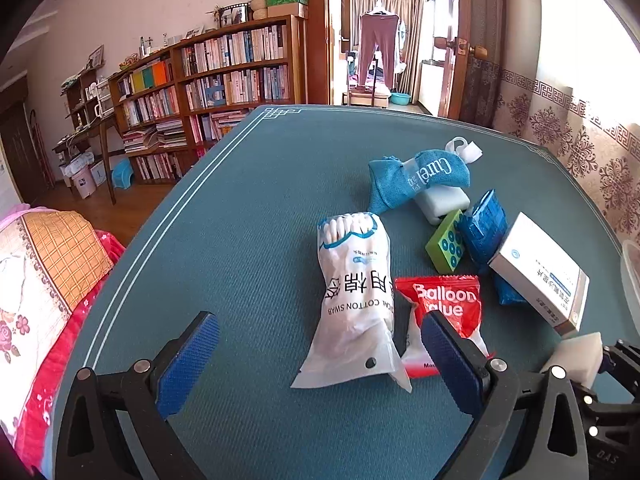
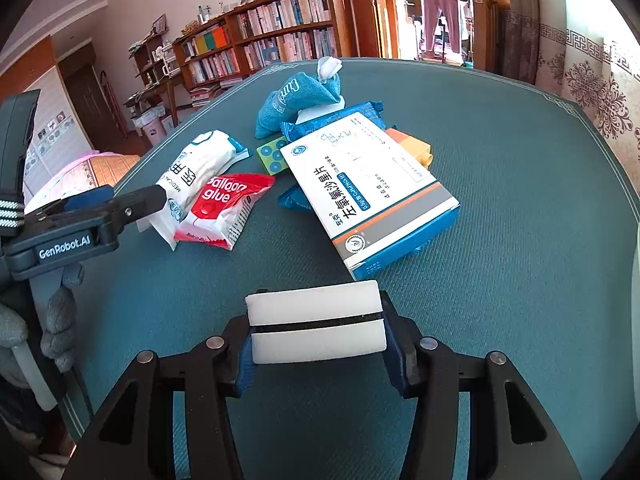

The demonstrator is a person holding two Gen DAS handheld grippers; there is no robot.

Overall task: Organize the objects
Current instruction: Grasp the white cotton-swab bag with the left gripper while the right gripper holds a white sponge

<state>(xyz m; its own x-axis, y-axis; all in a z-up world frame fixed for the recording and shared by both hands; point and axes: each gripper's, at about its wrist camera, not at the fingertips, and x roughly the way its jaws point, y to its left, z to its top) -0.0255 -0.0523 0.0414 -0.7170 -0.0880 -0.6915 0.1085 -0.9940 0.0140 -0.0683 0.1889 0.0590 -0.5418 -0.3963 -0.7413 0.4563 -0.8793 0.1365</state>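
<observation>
My right gripper (image 2: 316,330) is shut on a white sponge block (image 2: 316,322) with a black band, held just above the teal table mat (image 2: 520,240); the same sponge block (image 1: 578,354) shows at the right edge of the left wrist view. My left gripper (image 1: 320,336) stands wide open over the mat, its fingers either side of the lower end of a white cotton swab bag (image 1: 354,304). A red balloon glue packet (image 1: 444,312) lies by its right finger. Beyond lie a white and blue medicine box (image 2: 368,192), a green block (image 1: 446,246), blue packets (image 1: 482,226) and a blue Curel cloth (image 1: 416,176).
An orange block (image 2: 412,146) pokes out behind the medicine box. A white eraser-like block (image 1: 440,202) sits under the cloth. A clear container rim (image 1: 632,276) shows at the table's right edge. A patterned bed cover (image 1: 44,272) lies left of the table, bookshelves (image 1: 224,80) behind.
</observation>
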